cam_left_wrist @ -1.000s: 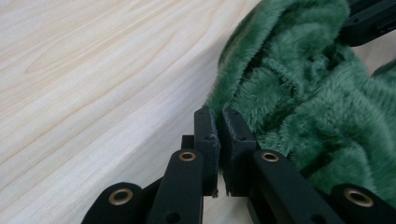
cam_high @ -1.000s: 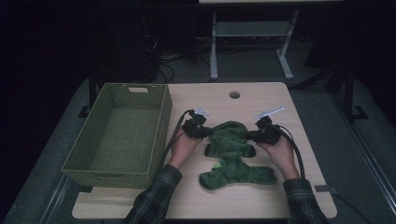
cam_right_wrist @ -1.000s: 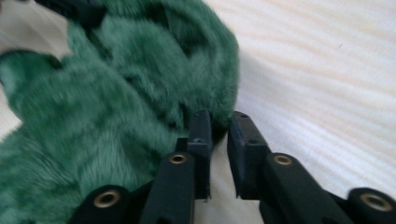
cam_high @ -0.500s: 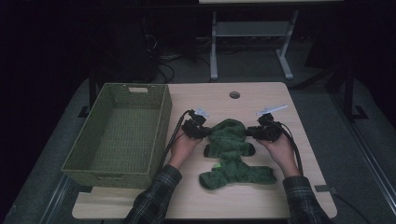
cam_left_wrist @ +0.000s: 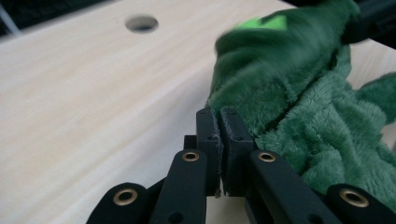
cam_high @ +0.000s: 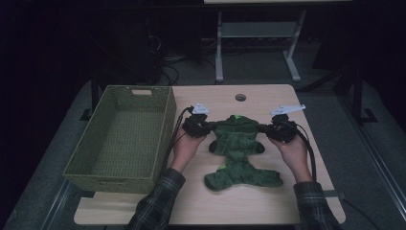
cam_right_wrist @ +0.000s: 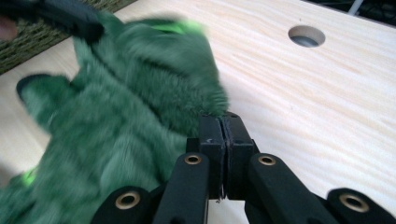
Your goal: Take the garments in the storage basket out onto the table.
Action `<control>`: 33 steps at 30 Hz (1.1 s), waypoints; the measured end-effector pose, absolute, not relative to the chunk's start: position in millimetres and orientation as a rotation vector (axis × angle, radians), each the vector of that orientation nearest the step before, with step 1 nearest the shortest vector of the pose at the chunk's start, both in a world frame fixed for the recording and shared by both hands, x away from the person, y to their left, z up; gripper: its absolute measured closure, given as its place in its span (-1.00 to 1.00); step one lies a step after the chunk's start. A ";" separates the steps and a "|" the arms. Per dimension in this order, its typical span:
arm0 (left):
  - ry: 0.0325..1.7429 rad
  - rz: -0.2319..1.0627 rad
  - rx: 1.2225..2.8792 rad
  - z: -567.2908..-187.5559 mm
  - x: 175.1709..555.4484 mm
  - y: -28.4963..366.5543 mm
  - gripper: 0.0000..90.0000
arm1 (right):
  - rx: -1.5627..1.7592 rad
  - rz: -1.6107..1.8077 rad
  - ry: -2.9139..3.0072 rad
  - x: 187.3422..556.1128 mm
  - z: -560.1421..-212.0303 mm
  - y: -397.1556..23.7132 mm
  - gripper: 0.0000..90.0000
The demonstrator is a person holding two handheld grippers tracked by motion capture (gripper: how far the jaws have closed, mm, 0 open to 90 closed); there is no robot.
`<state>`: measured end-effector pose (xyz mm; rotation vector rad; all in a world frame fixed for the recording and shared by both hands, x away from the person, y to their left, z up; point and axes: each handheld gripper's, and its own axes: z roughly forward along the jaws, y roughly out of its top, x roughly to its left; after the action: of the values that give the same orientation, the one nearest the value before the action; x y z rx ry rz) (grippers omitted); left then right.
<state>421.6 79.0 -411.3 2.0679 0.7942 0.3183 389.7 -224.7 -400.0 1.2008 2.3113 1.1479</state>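
Observation:
A small green fleece garment (cam_high: 237, 148) lies on the wooden table (cam_high: 215, 203), its lower part spread toward me. My left gripper (cam_high: 212, 127) pinches its left shoulder and my right gripper (cam_high: 264, 130) pinches its right shoulder, so the top edge hangs stretched between them. In the left gripper view the jaws (cam_left_wrist: 219, 114) meet on the edge of the fleece (cam_left_wrist: 303, 116). In the right gripper view the jaws (cam_right_wrist: 223, 119) meet on the fleece (cam_right_wrist: 130, 116) too. Both pairs of jaws have just been closing on the fabric.
A green woven basket (cam_high: 115, 179) stands empty at the left of the table, close to my left hand. A round cable hole (cam_high: 240, 97) sits near the far edge. Bare wood lies around the garment.
Both hands have risen a little, and the garment's top edge has come up off the table with them. The right jaws have closed tighter.

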 end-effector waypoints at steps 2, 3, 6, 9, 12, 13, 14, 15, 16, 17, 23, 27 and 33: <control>0.806 0.310 2.093 -419.9 425.5 75.0 0.94 | 1.241 1.098 2.344 392.3 -410.9 -228.8 0.97; 0.815 0.301 2.110 -426.1 428.3 72.8 0.93 | 1.269 1.071 2.363 395.6 -419.1 -230.1 0.97; 0.834 0.290 2.153 -443.8 436.0 67.6 0.94 | 1.346 1.001 2.408 404.8 -438.3 -230.6 0.97; 0.856 0.265 2.155 -454.6 442.0 65.3 0.94 | 1.374 0.941 2.416 412.7 -447.1 -230.2 0.97; 0.866 0.249 2.186 -464.7 450.2 62.0 0.93 | 1.389 0.923 2.416 419.6 -452.9 -231.5 0.98; 0.865 0.245 2.196 -467.7 452.8 60.7 0.93 | 1.397 0.903 2.418 421.6 -455.3 -231.8 0.98; 0.863 0.243 2.206 -470.8 455.4 58.8 0.92 | 1.398 0.888 2.418 423.3 -458.1 -231.9 0.98; 0.868 0.245 2.193 -471.7 456.0 57.6 0.91 | 1.407 0.874 2.409 424.9 -461.3 -232.0 0.98; 0.868 0.249 2.190 -472.0 457.2 56.4 0.91 | 1.415 0.876 2.401 425.1 -461.8 -232.9 0.98; 0.864 0.254 2.197 -471.7 458.1 55.0 0.89 | 1.431 0.877 2.388 425.7 -461.9 -233.8 0.98; 0.867 0.239 2.146 -459.2 456.0 55.6 0.60 | 1.410 0.914 2.367 423.5 -457.1 -236.6 0.73; 0.844 0.237 2.151 -444.2 449.5 60.1 0.51 | 1.405 0.970 2.344 415.0 -441.7 -240.9 0.56; 0.800 0.217 2.117 -418.3 430.5 71.8 0.31 | 1.378 1.007 2.331 400.3 -424.4 -242.3 0.42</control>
<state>430.5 71.8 -418.3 2.1167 0.8004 0.2171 400.3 -242.3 -424.4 1.3781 2.3306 1.0073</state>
